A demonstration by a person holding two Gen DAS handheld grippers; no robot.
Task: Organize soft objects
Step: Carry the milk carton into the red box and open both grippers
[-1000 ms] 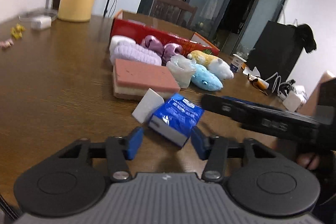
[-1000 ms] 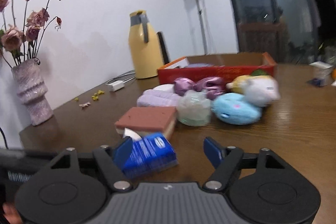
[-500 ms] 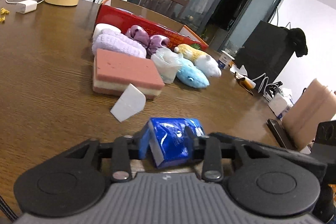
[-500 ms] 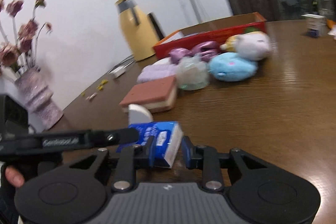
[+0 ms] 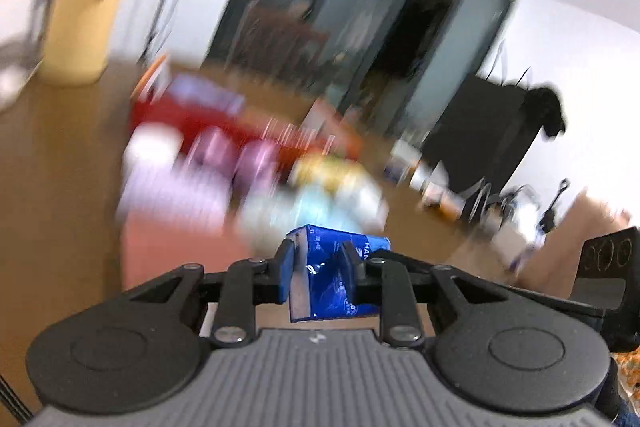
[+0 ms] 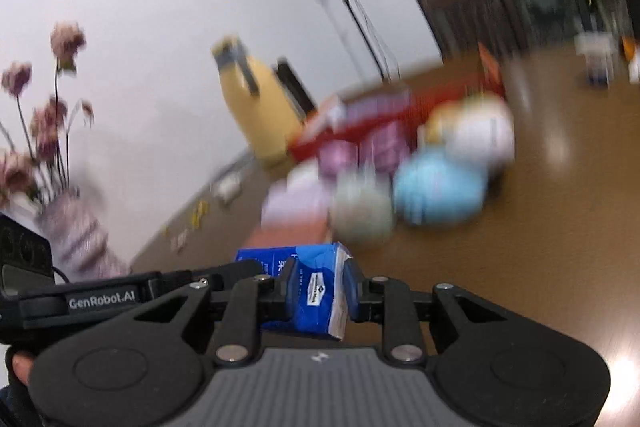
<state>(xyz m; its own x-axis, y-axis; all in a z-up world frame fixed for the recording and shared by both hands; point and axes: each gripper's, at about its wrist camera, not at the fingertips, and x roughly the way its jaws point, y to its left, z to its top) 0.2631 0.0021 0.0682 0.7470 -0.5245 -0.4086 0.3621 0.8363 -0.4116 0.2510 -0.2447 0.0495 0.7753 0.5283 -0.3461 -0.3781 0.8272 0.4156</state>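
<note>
A blue tissue pack (image 5: 326, 281) hangs above the table, squeezed from two sides. My left gripper (image 5: 318, 251) has its blue pads pressed on one end, jaws still closing. In the right wrist view the same pack (image 6: 316, 291) sits between the pads of my right gripper (image 6: 320, 269), also closing. Behind it lies a blurred heap of soft things: a blue plush (image 6: 440, 187), a white and yellow plush (image 6: 480, 131), purple items (image 5: 240, 159), a lavender cloth (image 5: 172, 195) and a pink sponge (image 5: 168, 251). A red box (image 5: 160, 111) stands behind them.
A yellow thermos jug (image 6: 264, 107) stands at the back of the brown table (image 6: 540, 247). A vase of pink flowers (image 6: 76, 239) is at the left edge. Cables and small boxes (image 5: 516, 215) lie at the far right. Both views are motion-blurred.
Both grippers closed on the blue tissue pack from opposite ends and raised it off the table. The white wedge that lay beside the pack is out of view.
</note>
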